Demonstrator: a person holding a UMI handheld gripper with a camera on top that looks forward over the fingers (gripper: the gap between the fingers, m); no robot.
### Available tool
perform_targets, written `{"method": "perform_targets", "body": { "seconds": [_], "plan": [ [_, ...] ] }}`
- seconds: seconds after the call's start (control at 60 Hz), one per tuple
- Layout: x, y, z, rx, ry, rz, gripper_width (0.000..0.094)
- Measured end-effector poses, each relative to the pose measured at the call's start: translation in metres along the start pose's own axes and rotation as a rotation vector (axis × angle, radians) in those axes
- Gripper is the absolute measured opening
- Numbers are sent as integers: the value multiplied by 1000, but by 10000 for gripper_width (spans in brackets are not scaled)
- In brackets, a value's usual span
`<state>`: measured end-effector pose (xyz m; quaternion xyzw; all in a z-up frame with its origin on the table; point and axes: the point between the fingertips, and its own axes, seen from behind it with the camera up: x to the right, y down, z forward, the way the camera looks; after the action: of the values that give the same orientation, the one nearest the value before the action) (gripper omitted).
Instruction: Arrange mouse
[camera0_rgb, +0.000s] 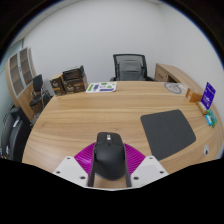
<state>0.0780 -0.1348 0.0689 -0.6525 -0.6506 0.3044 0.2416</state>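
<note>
A black computer mouse (108, 155) sits between my gripper's (110, 166) two fingers, its sides pressed by the magenta pads (84, 158). The gripper is shut on the mouse, holding it above the wooden table (90, 115). A dark grey mouse mat (168, 132) lies on the table ahead and to the right of the fingers.
A black office chair (130, 68) stands behind the table's far side. Papers (100, 87) lie near the far edge. A purple box (208, 95) and a small teal item (210, 118) rest at the right. Shelves (22, 70) stand at the left wall.
</note>
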Motion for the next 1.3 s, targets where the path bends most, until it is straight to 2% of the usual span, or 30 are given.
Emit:
{"method": "perform_targets", "body": {
  "seconds": [0.25,0.417,0.717,1.083,1.15,1.25,1.3],
  "plan": [
    [90,-86,-40,121,93,9,426],
    [167,-108,-36,144,184,19,423],
    [254,-63,29,73,230,83,427],
    [276,-11,92,-13,219,105,437],
    [276,-14,92,1,216,108,442],
    [274,-13,93,-1,205,101,487],
    [275,-13,92,-7,207,103,583]
  ]
}}
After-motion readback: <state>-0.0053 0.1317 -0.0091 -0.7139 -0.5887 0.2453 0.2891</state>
